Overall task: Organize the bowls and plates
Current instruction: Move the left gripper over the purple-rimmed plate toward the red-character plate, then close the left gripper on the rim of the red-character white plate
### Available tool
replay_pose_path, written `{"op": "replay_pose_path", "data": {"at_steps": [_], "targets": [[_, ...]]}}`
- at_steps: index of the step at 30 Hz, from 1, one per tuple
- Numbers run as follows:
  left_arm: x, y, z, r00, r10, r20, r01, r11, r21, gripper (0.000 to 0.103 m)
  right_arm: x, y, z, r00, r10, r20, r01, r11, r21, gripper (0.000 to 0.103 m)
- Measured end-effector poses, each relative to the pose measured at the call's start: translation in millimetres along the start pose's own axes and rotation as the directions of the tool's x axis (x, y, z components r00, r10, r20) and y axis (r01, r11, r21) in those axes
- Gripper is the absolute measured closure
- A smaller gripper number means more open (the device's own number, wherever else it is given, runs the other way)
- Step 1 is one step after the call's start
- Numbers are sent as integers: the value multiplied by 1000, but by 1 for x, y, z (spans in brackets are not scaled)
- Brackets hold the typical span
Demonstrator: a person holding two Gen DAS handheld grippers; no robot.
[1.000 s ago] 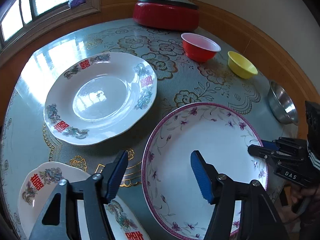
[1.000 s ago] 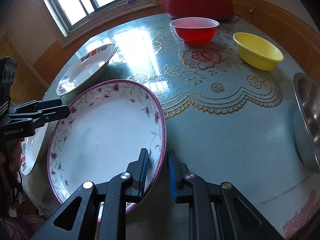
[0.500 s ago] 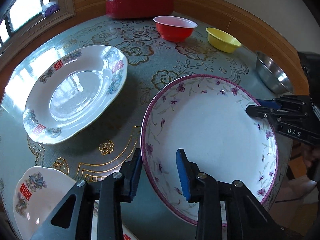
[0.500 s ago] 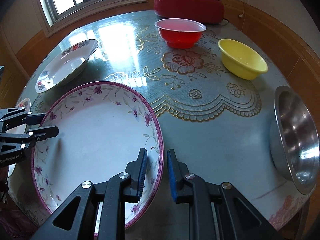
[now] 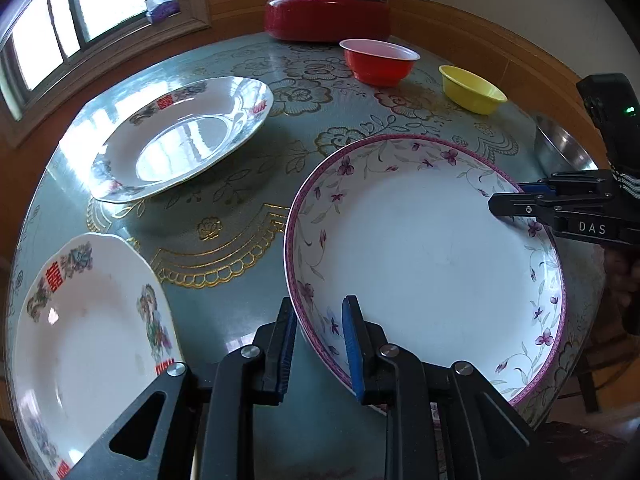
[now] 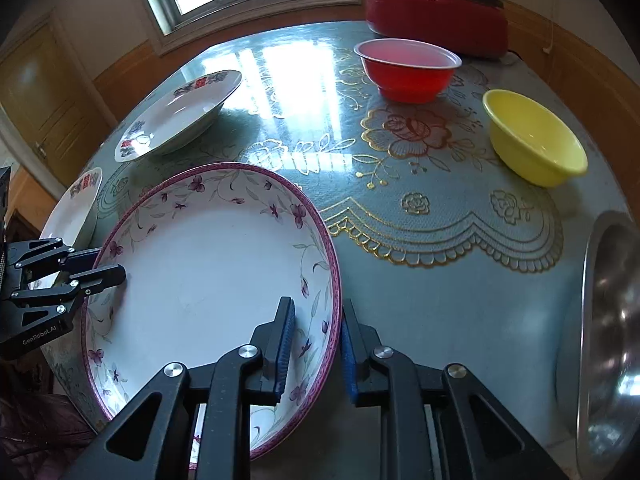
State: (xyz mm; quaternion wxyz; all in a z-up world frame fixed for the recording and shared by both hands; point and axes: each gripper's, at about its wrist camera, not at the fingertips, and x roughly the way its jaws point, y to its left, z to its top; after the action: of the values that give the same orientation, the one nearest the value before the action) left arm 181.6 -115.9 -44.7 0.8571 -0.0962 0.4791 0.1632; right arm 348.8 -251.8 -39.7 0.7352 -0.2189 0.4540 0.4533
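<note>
A large white plate with purple flowers and a purple rim lies near the table's front edge. My left gripper straddles its left rim, one pad outside and one inside; the jaws are closing and a sliver of gap still shows. On the opposite rim sits my right gripper, its pads against the plate's wall, the jaws just starting to open. Each gripper also shows in the other's view, the right gripper and the left gripper. Two white plates with red characters lie to the left.
A red bowl, a yellow bowl and a steel bowl stand toward the back and right. A red lidded pot is at the far edge. The round table has a patterned green cover, under a window.
My left gripper came in over the flowered plate's left rim and its jaws narrowed from wide to close around it. The right gripper stayed on the opposite rim.
</note>
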Motion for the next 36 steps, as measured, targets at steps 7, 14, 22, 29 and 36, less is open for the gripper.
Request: {"op": "replay_pose_path", "data": {"at_steps": [7, 14, 22, 29, 36], "targets": [[-17, -13, -30, 992, 122, 34, -116, 983, -142, 80, 14, 11, 29, 998, 55, 21, -51, 985, -164, 86], [-29, -17, -44, 980, 195, 49, -173, 943, -284, 79, 34, 29, 54, 994, 106, 7, -100, 953, -286, 85], [-28, -23, -44, 962, 270, 41, -243, 914, -326, 79, 38, 41, 59, 995, 96, 22, -83, 932, -352, 80], [-27, -28, -46, 956, 289, 55, -259, 915, -308, 77, 36, 36, 56, 998, 56, 19, -48, 952, -301, 68], [-57, -20, -51, 958, 244, 150, -185, 927, -325, 77, 10, 43, 56, 991, -9, 133, 43, 967, -251, 58]]}}
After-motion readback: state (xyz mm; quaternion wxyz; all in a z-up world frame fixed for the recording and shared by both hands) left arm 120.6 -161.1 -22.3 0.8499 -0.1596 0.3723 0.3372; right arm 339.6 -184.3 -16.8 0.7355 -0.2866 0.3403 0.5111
